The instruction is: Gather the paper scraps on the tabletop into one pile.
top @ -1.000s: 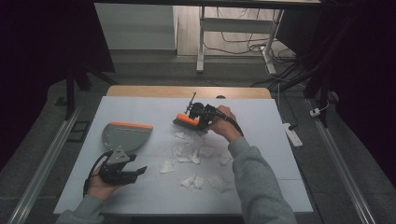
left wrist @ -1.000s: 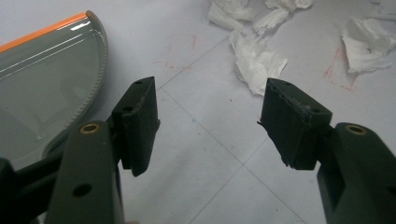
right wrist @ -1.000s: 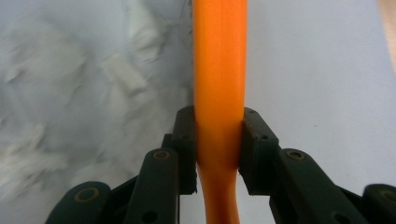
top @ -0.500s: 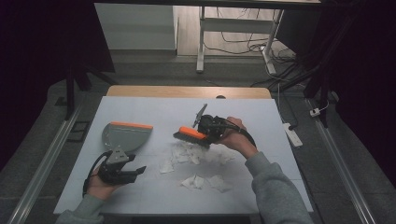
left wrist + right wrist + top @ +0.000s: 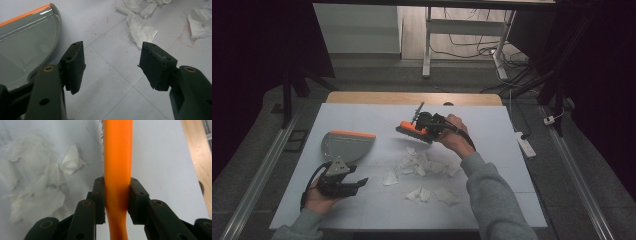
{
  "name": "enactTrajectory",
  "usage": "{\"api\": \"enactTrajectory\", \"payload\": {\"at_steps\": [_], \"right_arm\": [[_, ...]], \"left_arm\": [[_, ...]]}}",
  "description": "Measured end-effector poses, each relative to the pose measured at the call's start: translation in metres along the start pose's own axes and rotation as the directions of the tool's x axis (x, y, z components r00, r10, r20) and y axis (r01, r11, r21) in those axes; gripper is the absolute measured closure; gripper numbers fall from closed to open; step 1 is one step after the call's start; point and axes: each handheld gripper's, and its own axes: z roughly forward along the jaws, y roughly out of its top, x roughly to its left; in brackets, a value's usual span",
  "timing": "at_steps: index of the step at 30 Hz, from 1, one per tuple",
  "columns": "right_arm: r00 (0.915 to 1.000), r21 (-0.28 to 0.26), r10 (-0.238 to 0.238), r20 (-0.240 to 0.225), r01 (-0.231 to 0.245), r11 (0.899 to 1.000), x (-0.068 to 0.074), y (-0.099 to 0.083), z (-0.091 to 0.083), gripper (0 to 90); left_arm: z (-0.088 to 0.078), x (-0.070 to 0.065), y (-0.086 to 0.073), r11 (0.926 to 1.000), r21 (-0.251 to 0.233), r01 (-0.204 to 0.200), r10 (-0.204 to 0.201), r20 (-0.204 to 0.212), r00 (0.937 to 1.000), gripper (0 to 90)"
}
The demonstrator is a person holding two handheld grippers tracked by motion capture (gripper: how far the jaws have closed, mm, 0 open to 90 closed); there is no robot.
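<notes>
Orange plastic fills the grip of the right tool [image 5: 116, 195]: its two black jaws are clamped on the handle of a small brush [image 5: 413, 131], pressing it from both sides, with the handle running straight ahead of the tool in the right gripper view. A fringe of dark bristles shows along the brush's edge farther out from the jaws. From the high view the right tool [image 5: 428, 131] holds the brush lifted above the white counter [image 5: 492, 150], with the orange brush head sticking out to that tool's left side.

Just below and nearer the person than the right tool lies a scatter of crumpled white paper scraps [image 5: 422, 165], spread loosely over the counter; in the right gripper view the paper scraps [image 5: 37, 185] lie to the left of the brush handle.

The left tool [image 5: 347, 186] rests low near the front edge of the counter, its jaws standing apart with nothing between them; in the left gripper view the left tool [image 5: 111, 67] has bare counter in the gap. Just beyond and to its left sits a grey dustpan [image 5: 22, 47] with an orange lip, close to the left jaw. One paper scrap [image 5: 141, 32] lies a little ahead of the right jaw, not touching it. The dustpan [image 5: 344, 145] lies flat, well apart from the brush.
</notes>
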Motion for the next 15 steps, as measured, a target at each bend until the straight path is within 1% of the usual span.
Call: {"api": "enactTrajectory", "payload": {"at_steps": [1,3,4,5,6,7,8,9,10,11,12,13,14,15], "right_arm": [[0.9997,0.02,-0.02,-0.01,0.02,1.0,0.002,0.007,0.009,70.9],[0.9976,0.038,-0.043,-0.054,0.045,0.998,0.01,0.013,0.015,71.0],[0.9954,0.027,-0.06,-0.075,0.062,0.998,0.013,0.015,0.016,71.0],[0.9954,0.027,-0.06,-0.075,0.062,0.998,0.013,0.015,0.016,71.0],[0.9937,0.04,-0.081,-0.077,0.084,0.996,0.019,0.017,0.016,71.1],[0.991,0.05,-0.11,-0.076,0.114,0.992,0.023,0.018,0.015,71.1],[0.9906,0.072,-0.107,-0.085,0.114,0.991,0.029,0.017,0.013,71.1],[0.9835,0.062,-0.143,-0.111,0.15,0.987,0.034,0.014,0.008,71.1],[0.9835,0.062,-0.143,-0.111,0.15,0.987,0.034,0.014,0.008,71.1],[0.9773,0.06,-0.152,-0.148,0.162,0.985,0.039,0.008,0.001,71.1],[0.9773,0.06,-0.152,-0.148,0.162,0.985,0.039,0.008,0.001,71.1],[0.9762,0.057,-0.145,-0.161,0.156,0.986,0.044,0.004,-0.001,71.1],[0.9724,0.064,-0.162,-0.168,0.175,0.982,0.047,0.0,-0.004,71.1],[0.9732,0.067,-0.16,-0.165,0.173,0.983,0.051,-0.003,-0.008,71.1]], "left_arm": [[0.0,0.001,0.0,1.0,-0.001,0.004,-0.004,0.0,1.0,37.8],[0.0,0.002,-0.001,1.0,-0.002,0.005,-0.005,0.0,1.0,37.8],[-0.001,0.003,-0.001,1.0,-0.004,0.008,-0.008,-0.001,1.0,37.8],[-0.001,0.003,-0.002,1.0,-0.003,0.008,-0.008,-0.001,1.0,37.8],[-0.001,0.004,-0.002,1.0,-0.003,0.009,-0.009,-0.003,1.0,37.8],[-0.002,0.004,-0.002,0.9999,-0.006,0.011,-0.011,-0.006,0.9999,37.8],[-0.002,0.004,-0.002,0.9998,-0.013,0.012,-0.012,-0.013,0.9998,37.8],[-0.003,0.004,-0.002,0.9997,-0.018,0.013,-0.013,-0.021,0.9997,37.9],[-0.004,0.004,-0.002,0.9995,-0.025,0.017,-0.017,-0.023,0.9996,37.9],[-0.005,0.005,-0.002,0.9993,-0.03,0.021,-0.022,-0.026,0.9994,37.9],[-0.005,0.005,-0.002,0.9993,-0.03,0.021,-0.022,-0.026,0.9994,37.9],[-0.005,0.005,-0.002,0.9993,-0.03,0.023,-0.023,-0.027,0.9994,37.9],[-0.005,0.005,-0.002,0.9994,-0.026,0.021,-0.022,-0.026,0.9994,37.9],[-0.004,0.004,-0.002,0.9995,-0.023,0.02,-0.021,-0.026,0.9995,37.9]]}}
